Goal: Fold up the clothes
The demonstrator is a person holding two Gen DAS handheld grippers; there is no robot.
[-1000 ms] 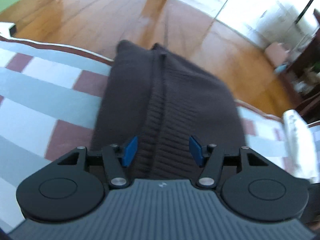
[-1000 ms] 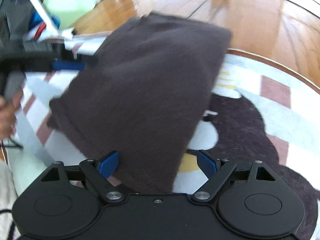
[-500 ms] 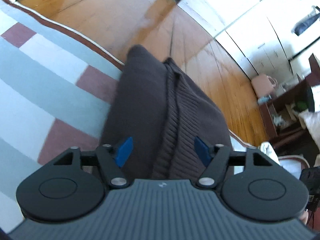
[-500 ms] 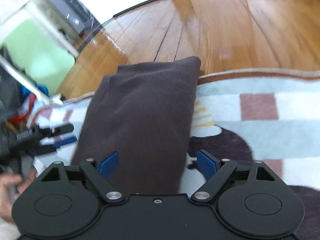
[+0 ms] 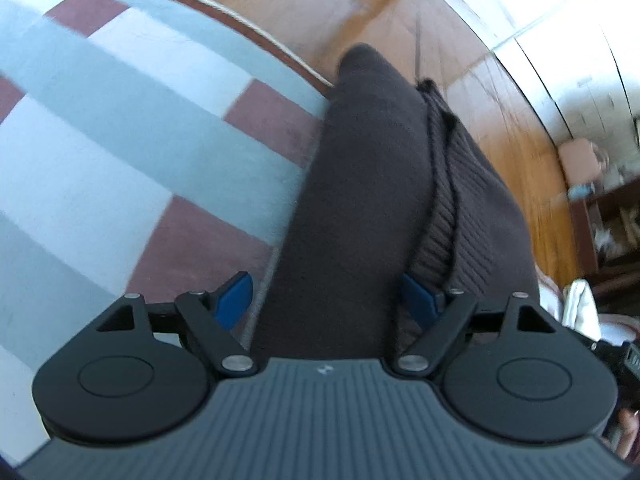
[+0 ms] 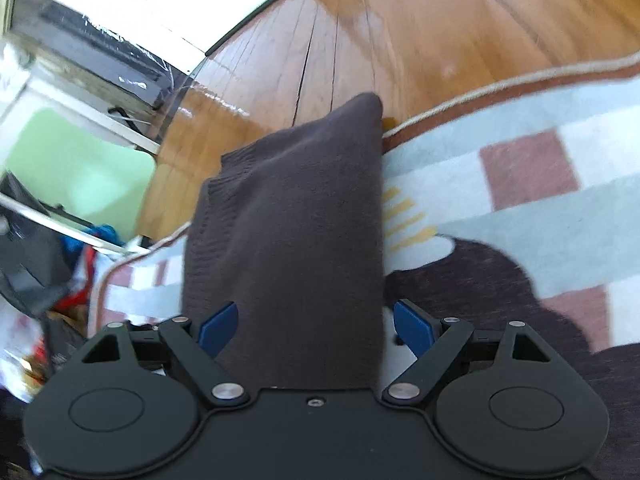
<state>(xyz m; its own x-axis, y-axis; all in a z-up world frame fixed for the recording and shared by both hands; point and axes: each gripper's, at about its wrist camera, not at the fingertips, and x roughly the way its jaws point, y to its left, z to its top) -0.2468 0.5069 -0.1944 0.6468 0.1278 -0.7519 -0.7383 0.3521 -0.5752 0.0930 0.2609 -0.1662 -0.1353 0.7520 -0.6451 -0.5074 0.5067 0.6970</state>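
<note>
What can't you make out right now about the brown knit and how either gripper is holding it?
- Left wrist view: the gripper body hides where the brown knit passes between the left gripper pads, so contact is unclear.
- Right wrist view: the same at the right gripper.
- Both views: garment type and fold count; it is bunched and blurred.
- Rug beneath the knit: covered.

No text, label, brand, number or sign can be read anywhere.

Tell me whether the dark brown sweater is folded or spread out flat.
Folded: the dark brown sweater shows stacked layers, with a ribbed edge tucked between them, and forms a narrow bundle over the rug.
</note>
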